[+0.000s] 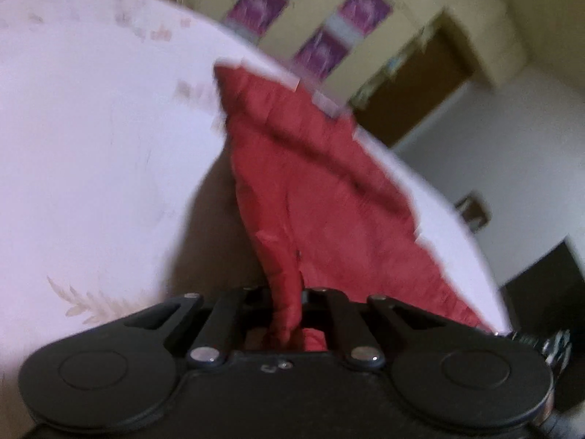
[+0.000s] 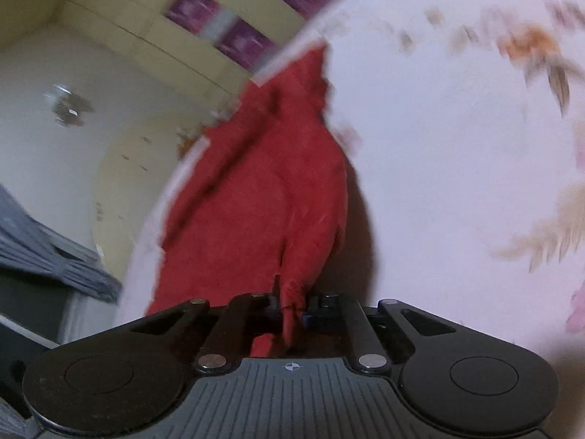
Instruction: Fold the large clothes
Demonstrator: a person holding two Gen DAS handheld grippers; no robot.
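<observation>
A red garment (image 1: pixel 310 190) lies stretched over a white floral bedsheet (image 1: pixel 91 153). My left gripper (image 1: pixel 287 300) is shut on a pinched corner of the red cloth, which bunches between the jaws and rises off the sheet. In the right wrist view the same red garment (image 2: pixel 263 197) hangs taut from my right gripper (image 2: pixel 292 305), which is shut on another pinched edge of it. The bedsheet (image 2: pixel 438 153) fills the right of that view. Both views are blurred.
A cream wardrobe with purple panels (image 1: pixel 329 18) stands beyond the bed, also showing in the right wrist view (image 2: pixel 219 22). A brown door (image 1: pixel 413 87) and white wall lie to the right. Grey fabric (image 2: pixel 44 252) sits at the left of the right wrist view.
</observation>
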